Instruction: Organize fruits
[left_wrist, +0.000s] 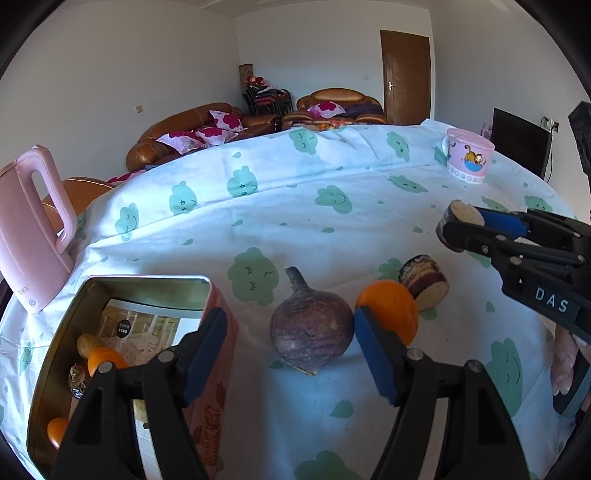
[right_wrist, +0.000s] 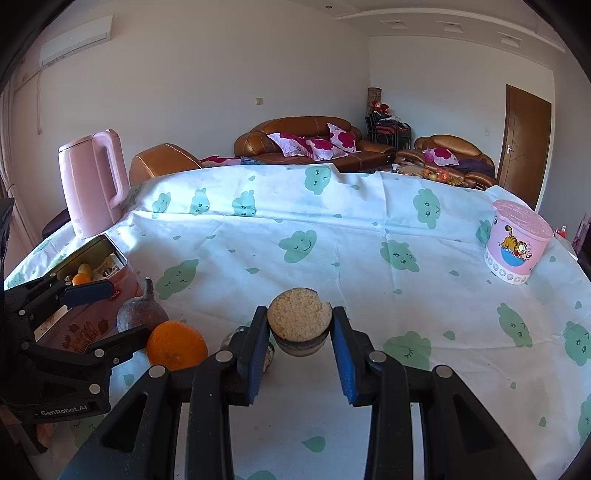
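i'm holding the right tool (right_wrist: 300, 328) clamped on a cut round chunk (right_wrist: 299, 320) with a pale crumbly face and a dark rind, lifted clear of the tabletop (right_wrist: 332, 229); its blue pads are pressing on both sides of the piece. my left tool (left_wrist: 290, 350) is standing apart with nothing gripped, and the purple root vegetable (left_wrist: 310, 325) is sitting on the cloth in the gap between its fingers, a little ahead of the tips. the orange (left_wrist: 389, 310) is lying just beside that tool's right-hand finger, partly hidden behind it, and a second cut chunk (left_wrist: 424, 282) is resting just beyond the orange. the open metal tin (left_wrist: 147, 282) is sitting to the left of the left tool, and i'm seeing small oranges and other pieces inside it.
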